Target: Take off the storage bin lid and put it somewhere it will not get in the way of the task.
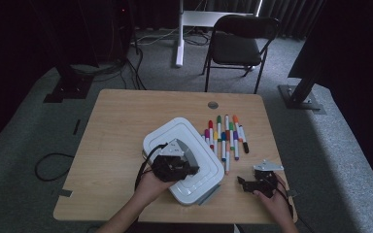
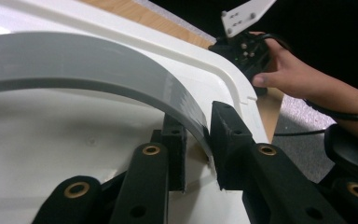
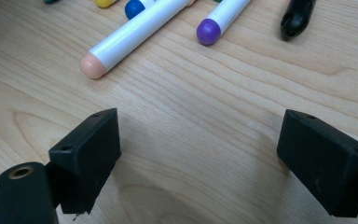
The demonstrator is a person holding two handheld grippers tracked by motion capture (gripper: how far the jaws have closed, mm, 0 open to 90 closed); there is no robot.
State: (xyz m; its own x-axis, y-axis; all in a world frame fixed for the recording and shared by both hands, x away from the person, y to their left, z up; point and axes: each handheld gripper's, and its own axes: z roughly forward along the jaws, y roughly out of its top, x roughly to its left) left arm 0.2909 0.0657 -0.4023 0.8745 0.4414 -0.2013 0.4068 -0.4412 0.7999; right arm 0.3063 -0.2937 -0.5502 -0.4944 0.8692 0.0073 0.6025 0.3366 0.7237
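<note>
From the high view, a white lidded box sits on the wooden counter toward the near edge, with the left claw over its lid and a row of coloured markers lying just beside the box on its right; the right claw rests low over bare wood near the front right corner, apart from both box and markers. In the left gripper view, the two black jaws are closed on the grey handle that arches over the white lid, one jaw on each side of the strip, so the hold on the handle looks made, while lifting or opening the box appears yet to come (the lid sits flat and shut as far as can be seen). The other hand with its gripper shows farther off past the box's corner. In the right gripper view, the jaws stand wide apart with nothing between them, above plain wood, and a peach-capped marker and a purple-capped marker lie ahead, untouched. What the box contains is hidden, its latch is hard to make out, and several markers are cut off at the frame's top.
</note>
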